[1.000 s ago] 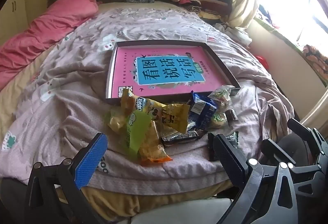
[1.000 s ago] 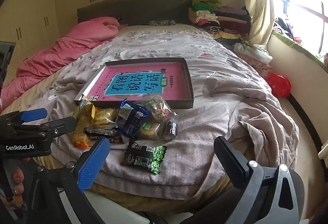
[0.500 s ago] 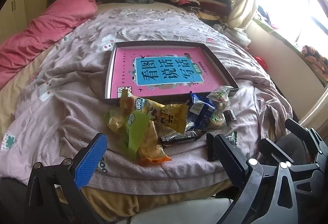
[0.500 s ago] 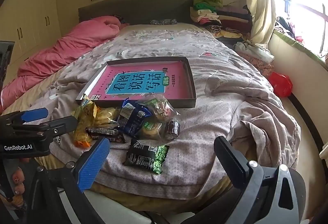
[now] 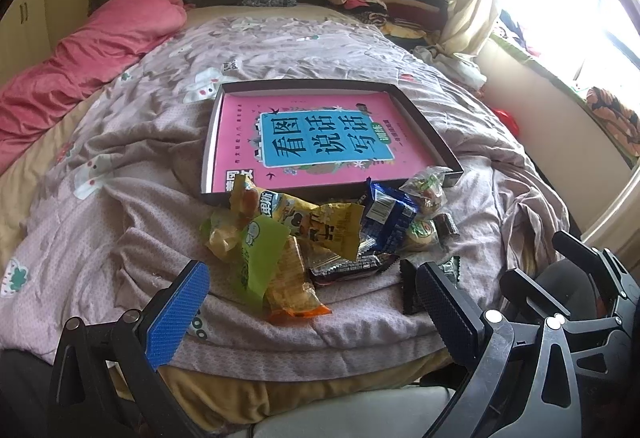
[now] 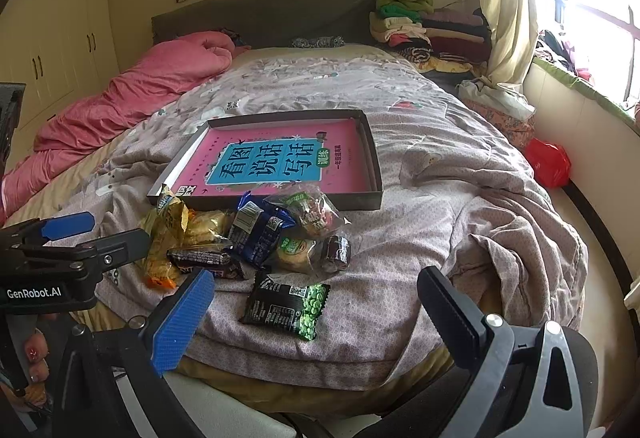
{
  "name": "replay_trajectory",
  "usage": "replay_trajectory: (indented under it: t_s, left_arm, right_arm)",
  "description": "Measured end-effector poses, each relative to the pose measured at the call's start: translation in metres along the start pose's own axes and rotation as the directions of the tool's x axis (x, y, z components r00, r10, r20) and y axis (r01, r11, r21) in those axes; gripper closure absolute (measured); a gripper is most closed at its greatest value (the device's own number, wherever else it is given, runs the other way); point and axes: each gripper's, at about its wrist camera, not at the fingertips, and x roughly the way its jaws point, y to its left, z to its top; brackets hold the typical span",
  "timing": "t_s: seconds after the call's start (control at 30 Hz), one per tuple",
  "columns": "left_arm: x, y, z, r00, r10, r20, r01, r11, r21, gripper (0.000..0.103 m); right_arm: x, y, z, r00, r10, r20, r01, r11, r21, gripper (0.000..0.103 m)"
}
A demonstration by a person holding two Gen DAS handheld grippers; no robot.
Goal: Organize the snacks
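Both jaw pairs spread wide, nothing held. Snack pile [image 5: 320,234] heaped ahead of left gripper [image 5: 312,314], against near rim of tray [image 5: 436,145].

Green-pea packet [image 6: 286,306] set apart, between right gripper [image 6: 316,322] jaws' line.

Risk judged: crinkly wrappers overlapped, neighbours dragged or pinched together; soft quilt [image 6: 440,238] giving way.

Readable: "看图说话写话" on tray insert; "GenRobot.AI" on left gripper.

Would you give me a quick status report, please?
Left gripper and right gripper open, empty. Snack pile beside tray; none inside. Nothing blocking.

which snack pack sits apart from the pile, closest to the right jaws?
The black pack with green peas, lying flat and alone in front of the heap.
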Motion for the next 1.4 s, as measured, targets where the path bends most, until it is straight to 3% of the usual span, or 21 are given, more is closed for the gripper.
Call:
replay_trajectory:
  t_s: [1.4]
  left_arm:
    - [0.0004, -0.0016, -0.0015, 1.0, -0.001, -0.002, 0.001, 1.0, -0.004, 0.0]
  right_arm:
    - [0.0045, -0.0048, -0.0028, 1.0, 0.005, -0.014, -0.005, 1.0, 0.018, 0.001]
